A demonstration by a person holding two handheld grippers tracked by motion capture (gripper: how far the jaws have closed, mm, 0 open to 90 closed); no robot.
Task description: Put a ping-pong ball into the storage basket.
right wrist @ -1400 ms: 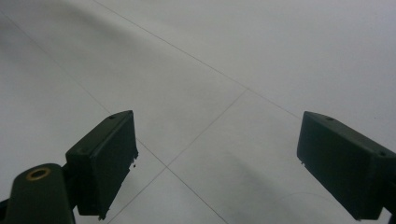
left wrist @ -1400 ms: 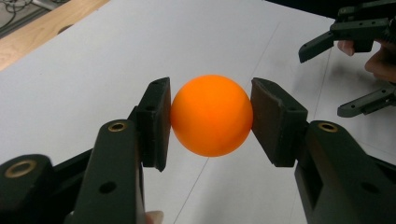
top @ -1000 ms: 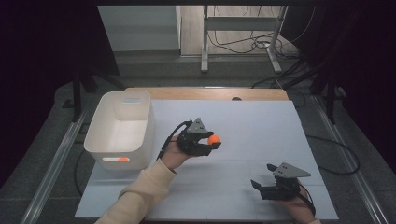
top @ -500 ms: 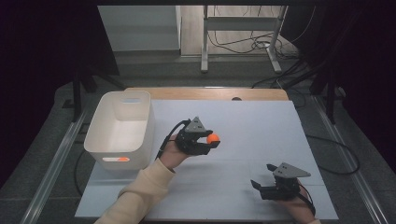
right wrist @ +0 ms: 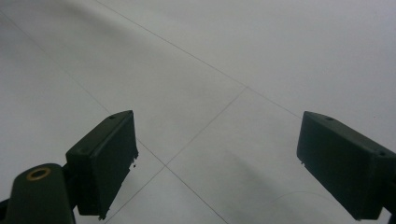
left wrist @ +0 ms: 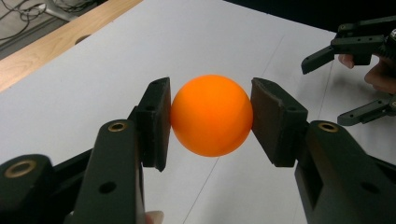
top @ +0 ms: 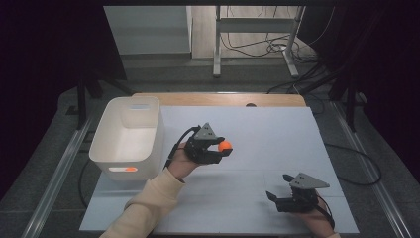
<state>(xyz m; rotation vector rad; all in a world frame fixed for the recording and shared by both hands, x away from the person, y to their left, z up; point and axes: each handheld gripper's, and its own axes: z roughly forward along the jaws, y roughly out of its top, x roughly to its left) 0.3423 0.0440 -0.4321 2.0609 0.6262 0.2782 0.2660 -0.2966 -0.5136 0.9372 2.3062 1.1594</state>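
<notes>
High view shows the left gripper (top: 221, 147) clamped on an orange ball (top: 225, 146), held above the white surface (top: 277, 134) just right of the white bin (top: 126, 136); its pads (left wrist: 156, 122) press opposite sides at the ball's widest part; the right gripper (top: 273, 197) rests wide open, holding nothing; the ball looks light, smooth and rigid, likely to slip if gripped off-centre.

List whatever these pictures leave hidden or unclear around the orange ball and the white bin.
- Small orange round ball: its far side, left gripper view, hidden by its own bulk.
- White plastic rectangular bin: orange mark low on its near wall, high view, too small to identify.
- Right gripper: its body, right gripper view, cut off by the bottom edge.
- Left gripper: pad contact, high view, too small.
</notes>
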